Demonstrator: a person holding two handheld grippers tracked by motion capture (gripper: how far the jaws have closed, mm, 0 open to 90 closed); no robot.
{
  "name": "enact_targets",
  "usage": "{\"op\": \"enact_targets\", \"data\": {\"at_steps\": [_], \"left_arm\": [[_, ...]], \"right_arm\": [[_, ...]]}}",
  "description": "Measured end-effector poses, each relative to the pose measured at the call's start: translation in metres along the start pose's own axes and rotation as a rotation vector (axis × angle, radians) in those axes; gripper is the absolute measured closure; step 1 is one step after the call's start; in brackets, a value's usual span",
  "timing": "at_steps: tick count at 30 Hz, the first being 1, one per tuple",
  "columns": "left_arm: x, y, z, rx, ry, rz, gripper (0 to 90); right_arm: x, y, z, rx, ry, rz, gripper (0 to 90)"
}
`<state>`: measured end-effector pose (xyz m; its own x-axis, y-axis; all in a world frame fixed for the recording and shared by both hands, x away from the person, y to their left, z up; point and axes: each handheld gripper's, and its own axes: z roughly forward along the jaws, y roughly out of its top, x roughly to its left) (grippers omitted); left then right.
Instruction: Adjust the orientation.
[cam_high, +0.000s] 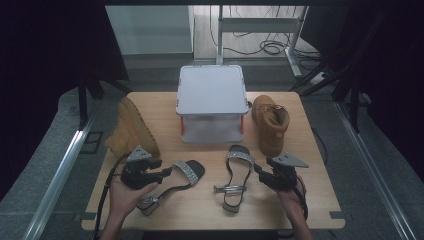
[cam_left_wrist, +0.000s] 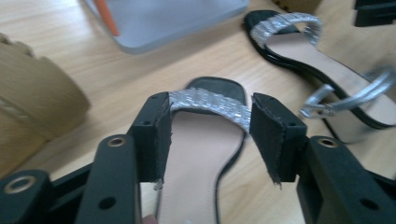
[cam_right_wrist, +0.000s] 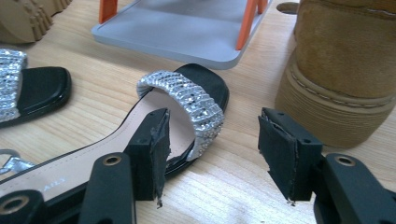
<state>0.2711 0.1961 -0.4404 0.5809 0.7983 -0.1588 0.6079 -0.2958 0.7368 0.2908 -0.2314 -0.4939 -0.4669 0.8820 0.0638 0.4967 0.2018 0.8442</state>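
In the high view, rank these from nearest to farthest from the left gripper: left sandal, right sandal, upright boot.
1. left sandal, under the left gripper
2. right sandal, table middle
3. upright boot, far right

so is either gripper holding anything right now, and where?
No. The left gripper is open astride the left sandal, pads clear of it. The right gripper is open beside the right sandal.
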Motion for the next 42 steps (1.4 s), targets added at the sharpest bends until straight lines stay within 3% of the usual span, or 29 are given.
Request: {"op": "enact_targets", "data": {"at_steps": [6,12,18,25,29,33,35,42], "left_arm": [[0.007,-0.009,-0.002,0.015,-0.011,-0.013,42.0],[0.010,-0.016,-0.005,0.015,-0.009,-0.026,41.1],[0.008,-0.015,-0.007,0.010,-0.008,-0.017,39.7],[0.013,-0.014,-0.003,0.020,-0.023,-0.012,38.7],[0.015,-0.015,0.000,0.030,-0.026,-0.014,38.6],[0.016,-0.015,-0.004,-0.004,-0.013,-0.020,38.9],[0.016,-0.015,-0.004,-0.007,-0.012,-0.021,38.8],[0.018,-0.015,0.005,0.030,-0.021,-0.015,38.3]], "right_arm": [[0.006,0.001,0.001,-0.005,0.015,-0.012,44.4],[0.013,0.003,0.001,-0.017,0.038,-0.009,50.3],[0.020,0.006,-0.009,-0.031,0.078,0.008,65.7],[0.043,0.010,-0.022,-0.039,0.200,-0.010,89.3],[0.066,0.015,-0.028,-0.027,0.239,-0.077,89.7],[0.098,0.014,-0.031,0.007,0.268,-0.168,89.7],[0.101,0.013,-0.031,0.016,0.270,-0.174,89.7],[0.139,-0.007,-0.015,0.132,0.270,-0.270,89.7]]}}
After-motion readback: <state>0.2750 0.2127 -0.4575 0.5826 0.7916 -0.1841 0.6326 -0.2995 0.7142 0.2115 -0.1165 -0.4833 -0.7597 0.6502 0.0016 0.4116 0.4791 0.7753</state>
